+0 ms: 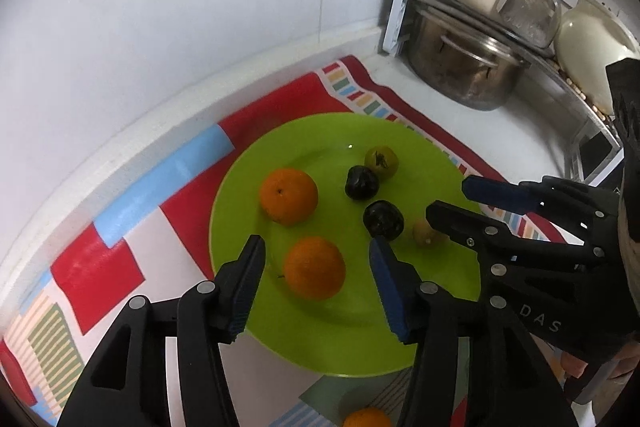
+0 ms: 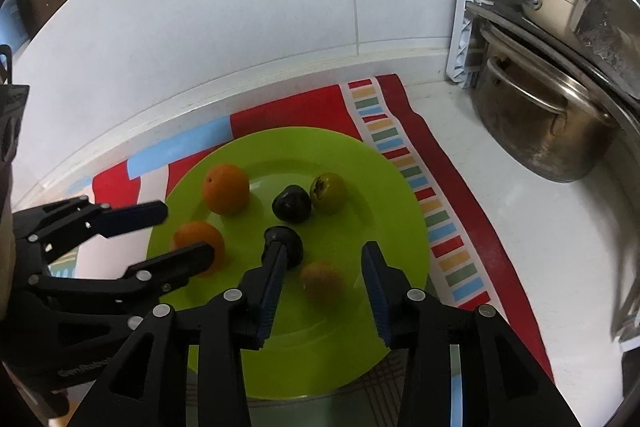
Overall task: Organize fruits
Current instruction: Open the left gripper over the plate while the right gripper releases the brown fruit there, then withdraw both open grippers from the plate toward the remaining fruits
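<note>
green plate (image 1: 256, 163) holds two oranges (image 1: 289, 195), dark plums (image 1: 361, 182) and small fruits; both grippers' fingers (image 2: 272, 287) spread apart, empty.

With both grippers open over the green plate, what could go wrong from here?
1. The round fruits may roll: the near orange lies between the left gripper fingers, so an off-centre close could push it away.
2. The right gripper brackets the small brown fruit, but one finger lies close to a dark plum and may knock it.
3. The two grippers are close together and might collide.
</note>
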The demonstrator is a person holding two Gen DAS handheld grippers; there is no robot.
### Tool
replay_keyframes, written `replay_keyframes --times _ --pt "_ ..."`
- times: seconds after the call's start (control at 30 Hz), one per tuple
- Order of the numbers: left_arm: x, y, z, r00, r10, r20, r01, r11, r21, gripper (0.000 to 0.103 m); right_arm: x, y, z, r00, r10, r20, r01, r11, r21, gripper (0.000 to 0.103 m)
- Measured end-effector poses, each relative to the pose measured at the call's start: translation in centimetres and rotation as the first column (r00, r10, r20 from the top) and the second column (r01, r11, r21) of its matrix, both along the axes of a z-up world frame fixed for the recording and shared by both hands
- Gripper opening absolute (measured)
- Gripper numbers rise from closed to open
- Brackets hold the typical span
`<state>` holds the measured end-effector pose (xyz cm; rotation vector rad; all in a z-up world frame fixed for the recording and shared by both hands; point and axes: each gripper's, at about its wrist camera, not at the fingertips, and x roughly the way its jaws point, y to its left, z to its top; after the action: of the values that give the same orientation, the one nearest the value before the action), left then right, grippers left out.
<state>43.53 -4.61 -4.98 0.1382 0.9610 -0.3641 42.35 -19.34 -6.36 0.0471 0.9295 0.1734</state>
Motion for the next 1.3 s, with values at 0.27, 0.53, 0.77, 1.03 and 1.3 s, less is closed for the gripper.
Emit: replay_keyframes --times 0.27,0.53,0.77,1.03,1.3 --pt "-3.2 1.0 3.3 0.997 -0.003 0.076 0.005 1.0 -0.017 0.059 -2.8 0.0 2.7 0.999 -0.01 0.039 0.009 1.0 0.014 0.04" --pt "-7.2 1.4 6.6 0.989 -0.008 0.148 0.017 0.998 -0.06 0.061 -6.8 0.3 5.8 0.994 -0.017 0.104 0.016 1.0 0.017 0.04" --pt "-10.5 2.0 8.1 0.981 -0.013 0.196 0.023 0.998 -0.051 0.064 -10.1 0.6 7.6 0.989 -0.034 0.145 0.03 0.999 0.027 0.04" --pt "-14.0 4.0 8.9 0.969 0.018 0.247 -0.008 0.999 -0.041 0.067 -12.9 2.1 8.2 0.987 -0.035 0.16 0.03 0.999 0.031 0.04" --pt "-16.0 6.4 8.3 0.97 0.042 0.241 -0.032 0.998 -0.046 0.068 -14.7 5.1 8.0 0.985 0.021 0.173 -0.028 0.999 0.037 0.04"
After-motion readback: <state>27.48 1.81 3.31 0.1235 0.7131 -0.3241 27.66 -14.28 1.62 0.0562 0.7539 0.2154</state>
